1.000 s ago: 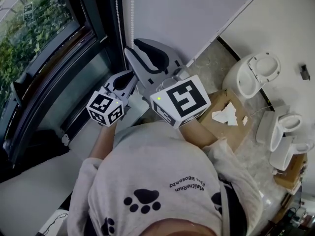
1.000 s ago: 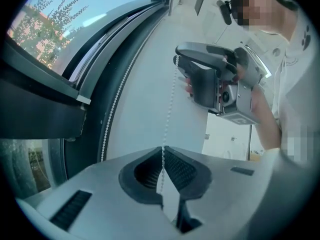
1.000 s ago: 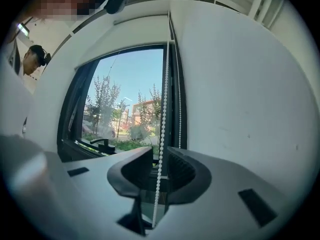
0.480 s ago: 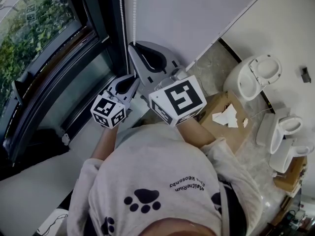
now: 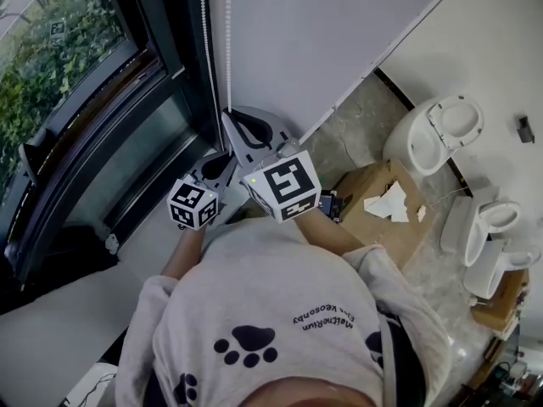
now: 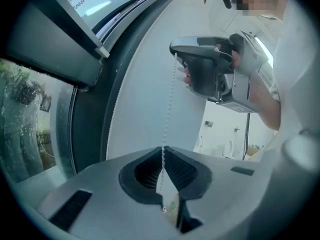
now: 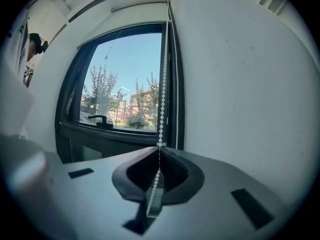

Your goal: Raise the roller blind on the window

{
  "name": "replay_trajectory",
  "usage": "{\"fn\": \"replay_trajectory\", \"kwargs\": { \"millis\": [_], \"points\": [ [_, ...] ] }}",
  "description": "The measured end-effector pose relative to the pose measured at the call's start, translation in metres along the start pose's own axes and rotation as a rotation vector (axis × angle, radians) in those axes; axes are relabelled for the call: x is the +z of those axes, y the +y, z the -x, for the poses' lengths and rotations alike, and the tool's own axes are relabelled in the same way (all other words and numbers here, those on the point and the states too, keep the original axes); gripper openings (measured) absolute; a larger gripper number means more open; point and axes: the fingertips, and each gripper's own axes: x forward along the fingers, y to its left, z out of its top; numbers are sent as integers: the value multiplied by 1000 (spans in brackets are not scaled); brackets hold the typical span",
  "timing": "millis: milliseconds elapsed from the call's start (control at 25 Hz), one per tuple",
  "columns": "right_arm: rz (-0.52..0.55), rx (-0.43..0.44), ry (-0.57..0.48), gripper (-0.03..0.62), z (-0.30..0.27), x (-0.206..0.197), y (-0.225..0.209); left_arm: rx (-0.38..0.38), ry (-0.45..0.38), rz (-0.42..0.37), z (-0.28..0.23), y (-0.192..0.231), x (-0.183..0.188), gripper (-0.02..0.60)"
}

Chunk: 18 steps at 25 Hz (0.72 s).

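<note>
Right claw (image 7: 160,146) pressed together, pinching blind's bead chain (image 7: 163,79) at tips. Left claw (image 6: 163,148) lower, also clamped on chain; same strand runs up to right claw. Chain hangs along dark window frame (image 5: 174,66), white wall (image 5: 339,32) just beside it. Only head view shows floor: cardboard box (image 5: 356,206), toilet bowls (image 5: 437,130). Only right claw view shows window handle (image 7: 98,118) and trees (image 7: 102,91).

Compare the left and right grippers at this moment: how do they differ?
The right gripper clamps the bead chain higher up; the left gripper clamps it lower, nearer the window. The right's marker cube looks bigger than the left's in the head view. Both have jaws shut on the chain.
</note>
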Motion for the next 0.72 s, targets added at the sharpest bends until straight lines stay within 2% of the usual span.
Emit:
{"fn": "replay_trajectory", "kwargs": {
  "millis": [440,600,720],
  "points": [
    [-16,20,112,11,-8,-58,9,44,119,28,3,13,-57,21],
    [-32,19,131,9,-9,-71,8,53,126,49,6,17,-67,23],
    [-29,15,130,9,-9,-72,7,26,132,38,6,14,-69,23]
  ]
}}
